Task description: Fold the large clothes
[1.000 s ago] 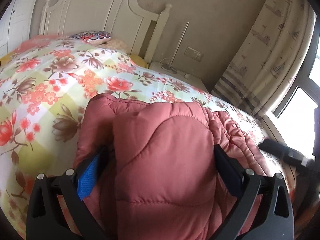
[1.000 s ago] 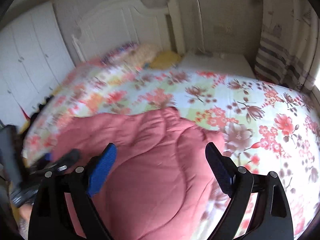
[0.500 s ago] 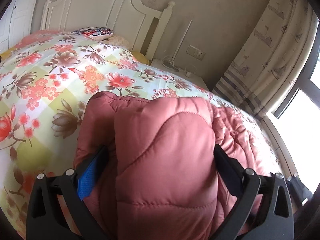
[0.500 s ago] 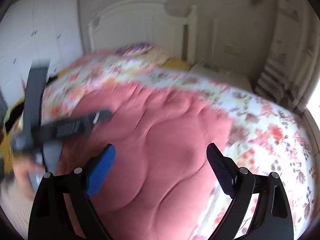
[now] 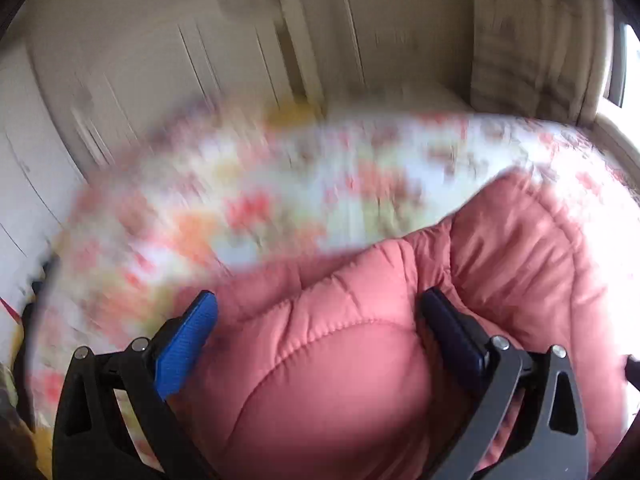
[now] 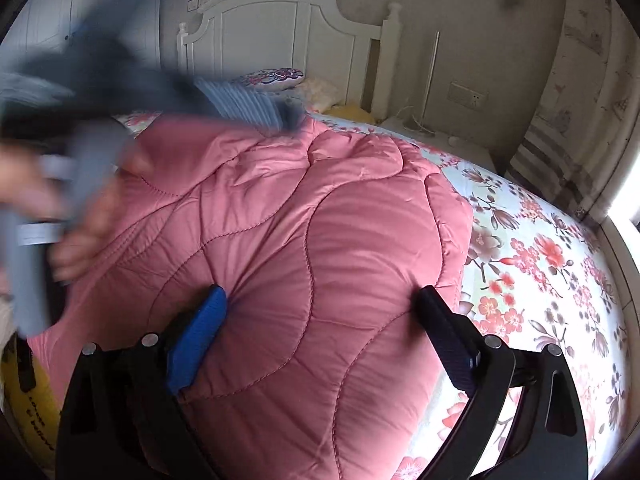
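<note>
Coat (image 6: 320, 240), quilted pink, lies bunched on the floral bed (image 6: 560, 280), and since a moment ago my left claw (image 5: 318, 322) has swung leftward off it, so the fold seems laid, while my right claw (image 6: 320, 308), jaws just widening, presses it, gripping nothing.

A bed (image 6: 560, 280) under a floral sheet has a white headboard (image 6: 280, 32) against a beige wall (image 6: 460, 8). Patterned curtains (image 6: 580, 100) hang rightward, beside bright window light.
</note>
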`<action>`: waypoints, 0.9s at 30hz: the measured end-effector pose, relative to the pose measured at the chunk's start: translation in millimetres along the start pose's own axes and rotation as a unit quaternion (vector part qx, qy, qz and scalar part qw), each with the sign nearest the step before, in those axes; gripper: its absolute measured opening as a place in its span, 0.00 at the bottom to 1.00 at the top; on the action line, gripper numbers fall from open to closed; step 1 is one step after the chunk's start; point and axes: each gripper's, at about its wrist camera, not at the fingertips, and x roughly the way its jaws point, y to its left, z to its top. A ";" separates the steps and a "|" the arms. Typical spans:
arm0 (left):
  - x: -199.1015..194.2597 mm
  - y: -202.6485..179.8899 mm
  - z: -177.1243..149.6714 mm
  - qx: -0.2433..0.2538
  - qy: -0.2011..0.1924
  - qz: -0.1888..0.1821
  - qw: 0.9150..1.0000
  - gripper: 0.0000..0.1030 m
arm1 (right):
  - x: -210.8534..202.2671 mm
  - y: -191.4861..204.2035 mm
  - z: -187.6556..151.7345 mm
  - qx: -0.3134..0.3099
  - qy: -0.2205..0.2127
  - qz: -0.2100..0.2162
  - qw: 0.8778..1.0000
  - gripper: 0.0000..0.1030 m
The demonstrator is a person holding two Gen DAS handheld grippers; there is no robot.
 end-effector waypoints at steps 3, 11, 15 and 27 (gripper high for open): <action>5.5 16.3 -2.3 -0.041 0.009 -0.032 0.999 0.98 | 0.1 5.5 -1.6 -0.003 0.001 -0.006 1.000 0.90; -24.4 11.9 -9.4 -0.027 -0.026 0.029 0.999 0.98 | -1.1 6.7 -5.3 -0.005 -0.004 -0.006 1.000 0.91; -67.6 20.3 -24.3 -0.029 -0.074 0.064 0.995 0.98 | -10.8 -0.3 -3.1 0.014 0.003 -0.002 1.000 0.91; -58.0 52.7 -66.3 -0.089 -0.076 0.029 0.993 0.98 | -26.3 63.7 -29.8 -0.090 -0.044 -0.044 0.994 0.96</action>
